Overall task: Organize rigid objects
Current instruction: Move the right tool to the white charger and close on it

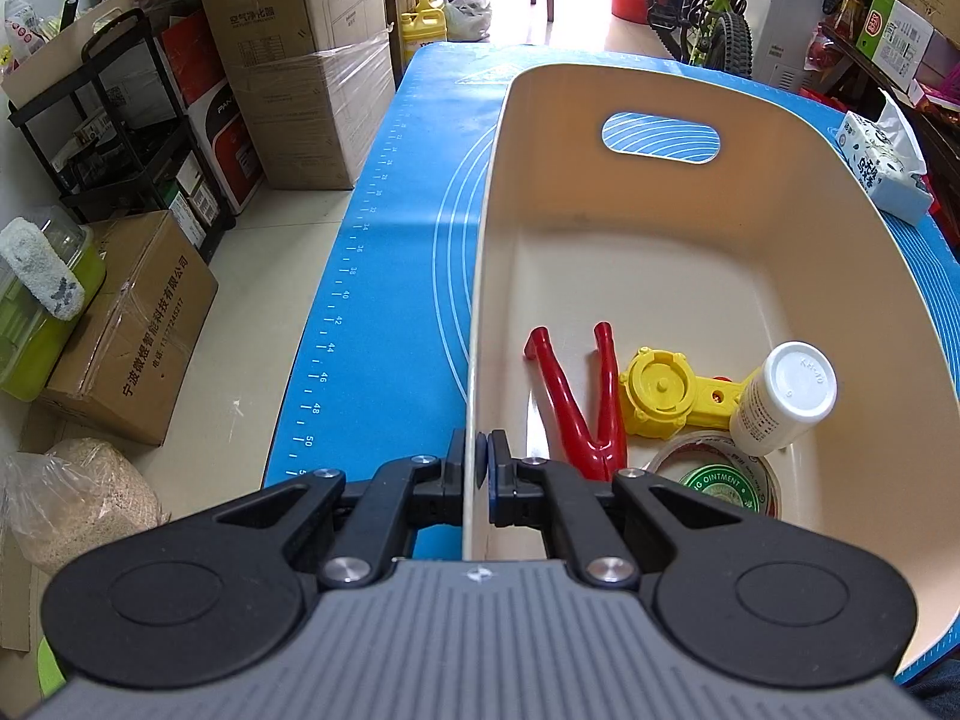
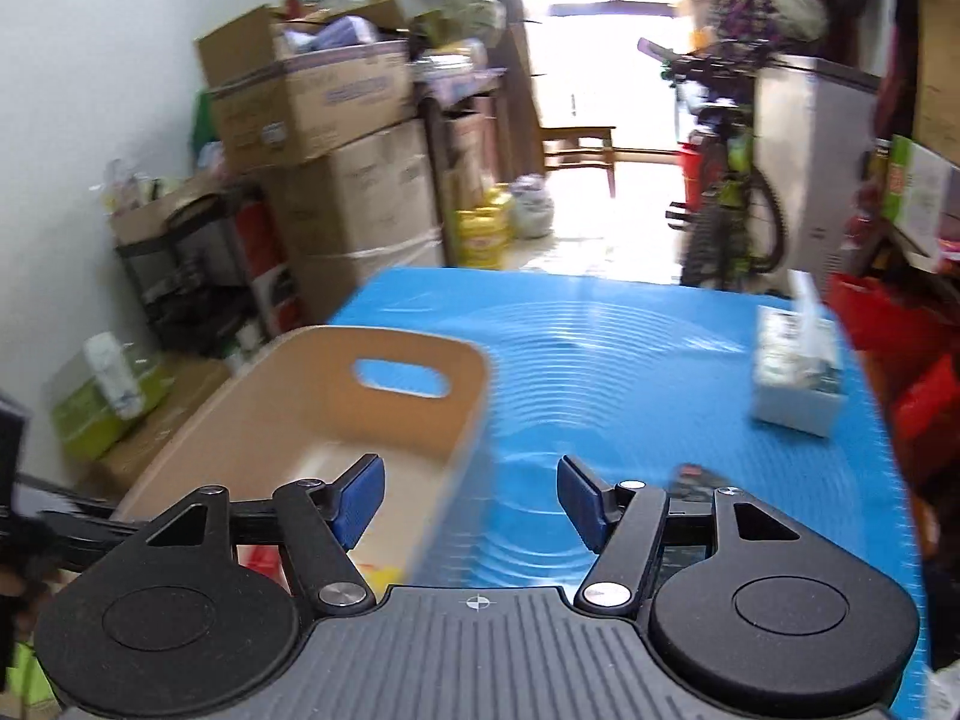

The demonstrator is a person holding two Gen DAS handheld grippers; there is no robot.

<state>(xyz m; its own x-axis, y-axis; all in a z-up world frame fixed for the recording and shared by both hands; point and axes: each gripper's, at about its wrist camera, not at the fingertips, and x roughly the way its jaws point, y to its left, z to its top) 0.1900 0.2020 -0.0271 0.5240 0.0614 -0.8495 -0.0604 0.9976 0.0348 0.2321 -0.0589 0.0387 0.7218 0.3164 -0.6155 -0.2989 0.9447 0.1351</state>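
Blue mat (image 1: 384, 228), left claw (image 1: 480, 468) pinching bin (image 1: 660, 90) wall, "OINTMENT" tape (image 1: 729, 483), right claw (image 2: 471, 501) spread.

Cream bin (image 1: 690, 276), smooth plastic with a soft satin sheen, its thin wall pinched by the left gripper (image 1: 477, 468), all matt black plastic with bright metal pivot pins. Inside at 5 o'clock: glossy red plastic tongs (image 1: 570, 402), a glossy yellow plastic toy (image 1: 660, 393), a white plastic bottle (image 1: 780, 399) with a paper label, shiny clear tape roll (image 1: 717, 477). Blue mat (image 1: 390, 252) looks smooth, rubbery, faintly reflective. At 9 o'clock, a matt brown cardboard box (image 1: 129, 324). On the right gripper (image 2: 471, 501), blue pads (image 2: 359, 498) look matt.
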